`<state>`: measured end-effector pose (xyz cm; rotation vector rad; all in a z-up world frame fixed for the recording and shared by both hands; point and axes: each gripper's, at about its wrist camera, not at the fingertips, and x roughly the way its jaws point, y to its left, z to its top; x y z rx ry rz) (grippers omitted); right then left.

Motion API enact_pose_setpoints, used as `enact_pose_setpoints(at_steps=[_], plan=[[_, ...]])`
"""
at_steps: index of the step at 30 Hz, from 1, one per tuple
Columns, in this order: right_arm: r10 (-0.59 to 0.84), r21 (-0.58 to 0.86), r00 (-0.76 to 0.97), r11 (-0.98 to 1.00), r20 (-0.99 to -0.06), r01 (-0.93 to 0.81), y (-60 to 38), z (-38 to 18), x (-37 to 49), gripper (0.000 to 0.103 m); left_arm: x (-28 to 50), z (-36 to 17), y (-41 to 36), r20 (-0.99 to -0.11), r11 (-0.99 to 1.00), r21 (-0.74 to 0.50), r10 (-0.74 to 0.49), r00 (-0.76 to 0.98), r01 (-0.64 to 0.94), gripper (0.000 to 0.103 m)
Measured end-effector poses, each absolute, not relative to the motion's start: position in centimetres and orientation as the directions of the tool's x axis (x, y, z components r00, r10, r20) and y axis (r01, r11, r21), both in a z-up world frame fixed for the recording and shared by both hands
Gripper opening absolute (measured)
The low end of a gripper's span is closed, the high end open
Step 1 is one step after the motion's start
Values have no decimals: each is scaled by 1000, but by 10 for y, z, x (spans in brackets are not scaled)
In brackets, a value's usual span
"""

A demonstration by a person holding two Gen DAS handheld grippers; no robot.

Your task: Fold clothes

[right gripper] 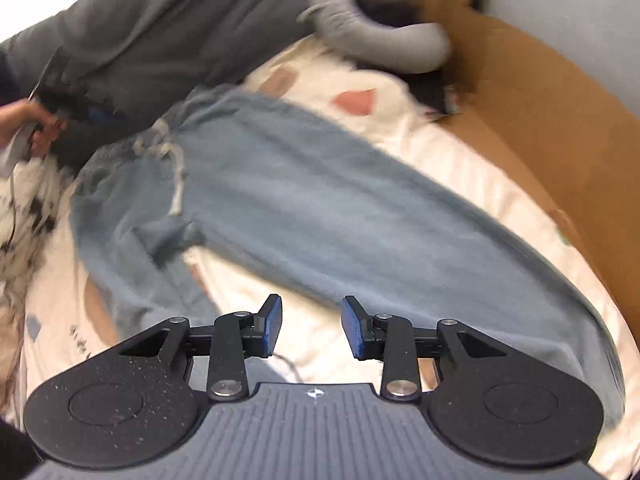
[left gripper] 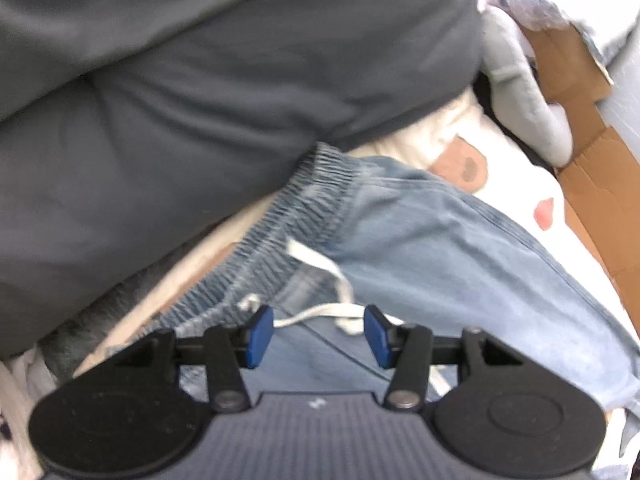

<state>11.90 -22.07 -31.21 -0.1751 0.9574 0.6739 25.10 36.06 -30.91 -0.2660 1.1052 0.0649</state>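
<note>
- So we're looking at the light blue denim pants (right gripper: 320,200), spread out mostly flat on a cream bedsheet (right gripper: 460,168) that has pinkish and tan patches printed on it.
- The elastic waistband (left gripper: 304,216) is bunched up, with a white drawstring (left gripper: 320,264) trailing loose over the front. One leg runs long toward the lower right in the right wrist view, and the other leg is shorter and angles down to the left.
- Our left gripper (left gripper: 318,336) hangs right over the waistband area with its blue pads standing moderately apart. Nothing is pinched; the drawstring just shows in the gap below them.
- Our right gripper (right gripper: 311,330) sits above the spot between the two legs, jaws partway apart too, with nothing in them.
- A big dark grey garment (left gripper: 200,80) lies just past the waistband, overlapping its edge.
- A light grey sleeve-like piece (right gripper: 376,40) curls up beyond that, next to a brown cardboard box (right gripper: 540,112) running along the right side of the bed.
- In the right wrist view we can spot a hand (right gripper: 28,124) at the far left holding the other gripper, and some black-and-white patterned fabric (right gripper: 28,216) below it.
- Everything's pretty motion-blurred, so finer detail is hard to make out.
</note>
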Motion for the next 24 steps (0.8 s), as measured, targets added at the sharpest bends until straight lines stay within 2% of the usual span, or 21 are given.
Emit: enact_pose_setpoints(at_steps=[6, 8, 13, 15, 24], plan=[[476, 210, 529, 849, -702, -485, -275, -304, 111, 43, 263, -280, 304, -893, 981, -158, -93, 441, -113, 55], [482, 228, 543, 853, -687, -469, -286, -301, 111, 45, 268, -274, 282, -904, 987, -129, -79, 421, -92, 60], [502, 299, 565, 859, -655, -416, -316, -297, 108, 45, 277, -253, 232, -922, 993, -97, -67, 381, -61, 61], [502, 302, 574, 860, -648, -411, -326, -296, 106, 45, 278, -245, 210, -917, 995, -100, -81, 390, -29, 67], [417, 331, 625, 908, -660, -256, -374, -322, 115, 46, 282, -276, 139, -924, 995, -87, -99, 371, 49, 67]])
